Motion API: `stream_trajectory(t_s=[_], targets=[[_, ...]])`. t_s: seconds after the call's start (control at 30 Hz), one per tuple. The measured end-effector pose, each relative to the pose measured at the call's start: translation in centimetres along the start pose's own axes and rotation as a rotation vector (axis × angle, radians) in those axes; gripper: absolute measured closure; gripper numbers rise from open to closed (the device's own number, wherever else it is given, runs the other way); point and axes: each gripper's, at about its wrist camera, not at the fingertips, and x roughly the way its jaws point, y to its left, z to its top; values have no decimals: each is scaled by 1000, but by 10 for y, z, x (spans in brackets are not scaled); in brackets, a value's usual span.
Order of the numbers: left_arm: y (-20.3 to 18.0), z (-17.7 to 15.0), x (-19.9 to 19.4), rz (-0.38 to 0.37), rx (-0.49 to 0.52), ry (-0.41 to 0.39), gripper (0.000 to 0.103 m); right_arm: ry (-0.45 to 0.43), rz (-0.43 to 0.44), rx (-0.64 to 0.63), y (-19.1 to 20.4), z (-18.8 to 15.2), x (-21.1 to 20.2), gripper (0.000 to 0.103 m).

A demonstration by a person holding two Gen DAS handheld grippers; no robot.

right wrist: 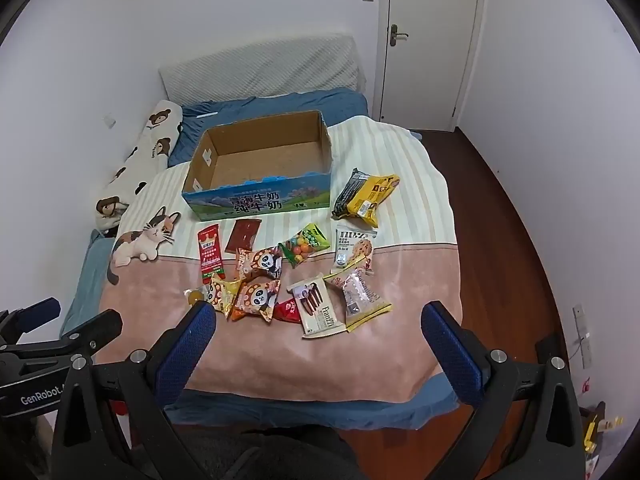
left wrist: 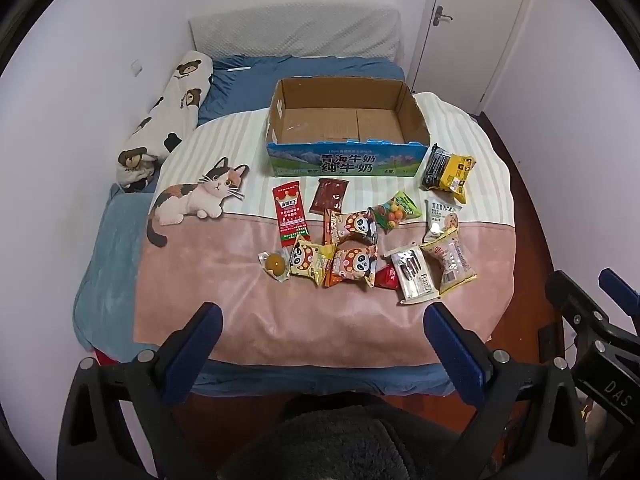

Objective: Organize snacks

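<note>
An empty cardboard box (left wrist: 412,114) (right wrist: 200,160) with a blue printed front stands on the bed's blanket. In front of it lie several snack packets: a red strip packet (left wrist: 290,212) (right wrist: 210,254), panda packets (left wrist: 356,226) (right wrist: 260,266), a green candy bag (left wrist: 396,210) (right wrist: 304,244), a wafer pack (left wrist: 412,278) (right wrist: 316,312) and a yellow-and-black pack (left wrist: 448,172) (right wrist: 366,192). My left gripper (left wrist: 322,322) hangs open above the blanket's near edge, nothing between its fingers. My right gripper (right wrist: 318,320) is open too, short of the packets, holding nothing.
The pink-and-striped blanket (left wrist: 304,320) with a cat print (left wrist: 196,200) covers a blue bed. A bear-print pillow (left wrist: 168,120) lies along the left wall. A white door (right wrist: 432,40) and wooden floor (right wrist: 512,248) are to the right.
</note>
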Motion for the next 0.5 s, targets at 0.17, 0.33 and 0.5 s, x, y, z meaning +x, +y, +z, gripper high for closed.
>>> stream_trajectory(t_s=[0.17, 0.33, 0.5], targets=[[-2, -5, -2, -6, -5, -18, 0, -7, 5, -1, 2, -2, -4, 0], [-2, -14, -4, -10, -6, -19, 0, -7, 2, -6, 5, -6, -6, 0], [2, -12, -3, -14, -9, -16, 0, -12, 0, -12, 5, -7, -7, 0]])
